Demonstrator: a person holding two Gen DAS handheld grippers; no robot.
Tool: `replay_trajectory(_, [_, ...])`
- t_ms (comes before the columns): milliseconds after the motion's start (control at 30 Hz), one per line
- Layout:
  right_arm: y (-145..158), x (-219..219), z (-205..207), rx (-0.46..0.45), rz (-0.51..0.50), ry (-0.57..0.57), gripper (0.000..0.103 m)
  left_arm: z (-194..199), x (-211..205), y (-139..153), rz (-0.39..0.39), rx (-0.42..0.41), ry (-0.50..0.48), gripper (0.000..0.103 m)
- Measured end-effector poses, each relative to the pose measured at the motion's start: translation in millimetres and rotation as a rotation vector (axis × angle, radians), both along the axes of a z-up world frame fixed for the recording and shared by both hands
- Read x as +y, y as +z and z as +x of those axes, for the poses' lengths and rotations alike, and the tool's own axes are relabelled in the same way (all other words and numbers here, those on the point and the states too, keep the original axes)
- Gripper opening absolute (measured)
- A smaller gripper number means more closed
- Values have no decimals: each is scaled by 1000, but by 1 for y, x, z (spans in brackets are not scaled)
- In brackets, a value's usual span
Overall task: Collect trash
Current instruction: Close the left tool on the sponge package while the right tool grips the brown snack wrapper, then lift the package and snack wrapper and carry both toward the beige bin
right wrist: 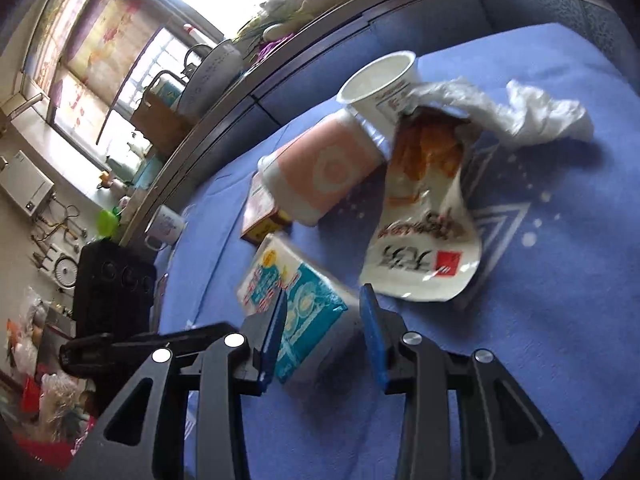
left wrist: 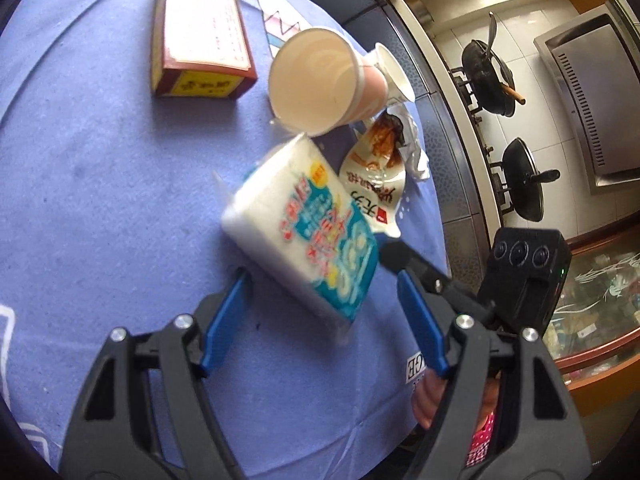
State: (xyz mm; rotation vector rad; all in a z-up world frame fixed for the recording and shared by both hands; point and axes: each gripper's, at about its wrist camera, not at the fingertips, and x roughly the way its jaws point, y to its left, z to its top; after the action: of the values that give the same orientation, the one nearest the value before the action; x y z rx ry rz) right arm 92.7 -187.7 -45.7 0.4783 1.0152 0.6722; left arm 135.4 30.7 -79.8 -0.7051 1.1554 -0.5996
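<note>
**Left wrist view: tissue pack tilted between two claws**

Left gripper (left wrist: 324,278) stands wide open. The tissue pack (left wrist: 296,224) lies tilted and blurred between its blue pads (left wrist: 224,312) without being pinched; the pad at 3 o'clock is clear of it, and the one at 9 o'clock is just beside the pack's lower edge.

Seen from the right wrist, the right gripper (right wrist: 324,294) is partly closed, and its two pads sit on either side of the pack's teal end, gripping it. In the left wrist view one of its fingers reaches in from 4 o'clock and meets the pack's corner.

At 1 o'clock from the pack, touching it, lies an opened white snack bag (left wrist: 372,168). A crumpled white wrapper (left wrist: 416,152) is just beyond the bag. At 12 o'clock a large pink paper cup (left wrist: 316,80) lies on its side, mouth toward the camera, with a small white cup (left wrist: 396,72) against its base. A red box (left wrist: 200,36) sits apart at 11 o'clock. All rest on a blue tablecloth (left wrist: 100,180).

At 3 o'clock, beyond the table edge, two black pans (left wrist: 488,76) sit on a stove.
</note>
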Motion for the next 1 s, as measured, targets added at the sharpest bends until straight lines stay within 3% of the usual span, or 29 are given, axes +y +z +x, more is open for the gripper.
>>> replay_trajectory(100, [0, 2, -13, 15, 37, 53, 37, 2, 7, -2, -26, 9, 22, 74])
replay_trajectory(167, [5, -9, -17, -4, 31, 24, 37, 2, 9, -2, -30, 6, 26, 74])
replay_trajectory(300, [18, -49, -16, -59, 24, -123, 37, 4, 6, 1, -6, -2, 22, 74])
replay_trajectory(467, [19, -86, 7, -81, -26, -293, 37, 7, -14, 9, 113, -46, -3, 74])
replay_trajectory(500, [16, -88, 15, -81, -47, -310, 37, 7, -19, 10, 139, -52, -5, 67])
replay_trajectory(533, [12, -88, 22, -75, -59, -319, 37, 9, -24, 9, 168, -52, -12, 48])
replay_trajectory(567, [7, -87, 30, -61, -63, -319, 37, 10, -28, 7, 192, -48, -24, 40])
replay_trajectory(700, [-13, -64, 42, -16, -55, -246, 37, 10, -29, 10, 174, -74, -20, 19])
replay_trajectory(733, [-15, -57, 40, -20, -58, -226, 29, 10, -28, 11, 178, -77, -20, 14])
replay_trajectory(767, [-18, -50, 38, -9, -58, -200, 14, 9, -26, 13, 177, -78, -19, 12])
replay_trajectory(833, [-21, -40, 30, 10, -42, -174, 6, 4, -20, 14, 171, -77, -22, 6])
replay_trajectory(1000, [-10, -26, -9, -12, 3, -108, 2, -21, -2, 21, 181, -103, -37, 5])
